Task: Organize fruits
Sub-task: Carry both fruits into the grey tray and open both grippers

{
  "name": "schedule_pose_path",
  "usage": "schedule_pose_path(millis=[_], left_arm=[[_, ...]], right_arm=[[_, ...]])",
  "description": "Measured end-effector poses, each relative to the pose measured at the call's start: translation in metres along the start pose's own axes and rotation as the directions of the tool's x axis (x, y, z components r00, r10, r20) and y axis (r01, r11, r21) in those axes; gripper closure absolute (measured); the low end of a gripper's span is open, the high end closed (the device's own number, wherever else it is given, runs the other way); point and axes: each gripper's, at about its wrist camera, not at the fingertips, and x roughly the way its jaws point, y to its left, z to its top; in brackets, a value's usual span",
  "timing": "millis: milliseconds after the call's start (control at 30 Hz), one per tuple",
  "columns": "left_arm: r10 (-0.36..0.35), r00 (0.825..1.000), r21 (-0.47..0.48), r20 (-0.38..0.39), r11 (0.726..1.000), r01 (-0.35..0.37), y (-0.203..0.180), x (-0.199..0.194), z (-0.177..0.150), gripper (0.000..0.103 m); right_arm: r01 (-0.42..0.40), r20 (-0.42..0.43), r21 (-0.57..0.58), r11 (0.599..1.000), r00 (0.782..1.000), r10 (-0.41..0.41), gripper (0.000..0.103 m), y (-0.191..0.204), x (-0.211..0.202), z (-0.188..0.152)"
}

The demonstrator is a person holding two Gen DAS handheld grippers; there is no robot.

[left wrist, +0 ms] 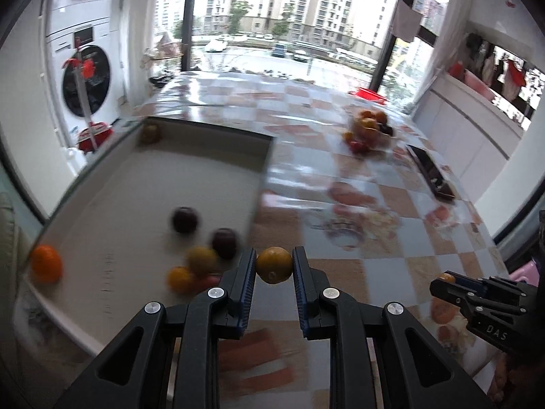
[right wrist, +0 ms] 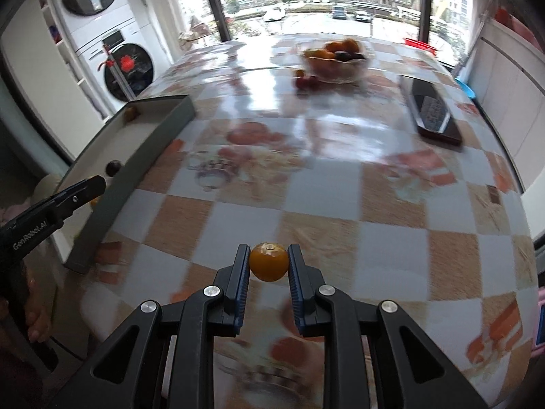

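My left gripper [left wrist: 274, 266] is shut on a small yellow-orange fruit [left wrist: 274, 265], held above the near right corner of a grey-walled white tray [left wrist: 204, 136]. Inside the tray lie two dark plums [left wrist: 184, 218], an orange [left wrist: 46, 263] and a few yellow-orange fruits [left wrist: 201, 260]. My right gripper [right wrist: 269, 262] is shut on another small orange fruit [right wrist: 268, 261] above the checkered tablecloth. A glass bowl [right wrist: 335, 63] of mixed fruit stands far across the table, with small red fruits [right wrist: 306, 81] beside it. The right gripper also shows at the left wrist view's right edge [left wrist: 444, 281].
A dark flat remote-like device [right wrist: 431, 109] lies on the table's right side. The tray [right wrist: 136, 170] sits along the table's left edge. Stacked washing machines [right wrist: 112, 34] stand at the left, a large window behind, white cabinets [left wrist: 477, 129] at the right.
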Motion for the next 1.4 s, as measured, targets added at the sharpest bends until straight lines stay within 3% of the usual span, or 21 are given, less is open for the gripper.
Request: schedule_pose_path(millis=[333, 533, 867, 1200, 1233, 1267, 1300, 1367, 1400], left_arm=[[0.170, 0.985, -0.031, 0.020, 0.985, -0.170, 0.054, -0.007, 0.005, 0.080], [0.229, 0.973, -0.057, -0.002, 0.972, -0.229, 0.081, 0.000, 0.007, 0.080], [0.250, 0.966, -0.081, -0.069, 0.964, -0.255, 0.102, 0.018, 0.010, 0.080], [0.263, 0.956, -0.091, -0.132, 0.957, -0.275, 0.110, 0.036, 0.018, 0.080], [0.255, 0.956, -0.097, -0.146, 0.958, -0.271, 0.111, 0.038, 0.019, 0.080], [0.248, 0.956, -0.103, -0.158, 0.959, -0.266, 0.112, 0.040, 0.019, 0.080], [0.241, 0.956, -0.104, -0.167, 0.960, -0.260, 0.113, 0.041, 0.018, 0.080], [0.249, 0.953, -0.095, -0.170, 0.959, -0.268, 0.113, 0.041, 0.016, 0.080], [0.256, 0.952, -0.088, -0.169, 0.958, -0.273, 0.112, 0.041, 0.015, 0.080]], right_arm=[[-0.102, -0.040, -0.113, 0.988, 0.994, 0.098, 0.079, 0.081, 0.024, 0.037], [-0.144, -0.059, -0.195, 0.970, 0.989, 0.134, 0.079, 0.131, 0.038, 0.060], [-0.208, -0.109, -0.210, 0.955, 0.976, 0.188, 0.079, 0.175, 0.065, 0.089], [-0.179, -0.172, -0.215, 0.960, 0.975, 0.143, 0.078, 0.191, 0.094, 0.106], [-0.181, -0.181, -0.218, 0.959, 0.973, 0.142, 0.077, 0.191, 0.096, 0.106], [-0.183, -0.188, -0.221, 0.958, 0.972, 0.142, 0.067, 0.192, 0.097, 0.107], [-0.181, -0.189, -0.224, 0.958, 0.972, 0.140, 0.047, 0.193, 0.096, 0.107], [-0.167, -0.173, -0.238, 0.957, 0.977, 0.128, 0.028, 0.195, 0.092, 0.106], [-0.163, -0.163, -0.245, 0.956, 0.979, 0.125, 0.028, 0.195, 0.090, 0.107]])
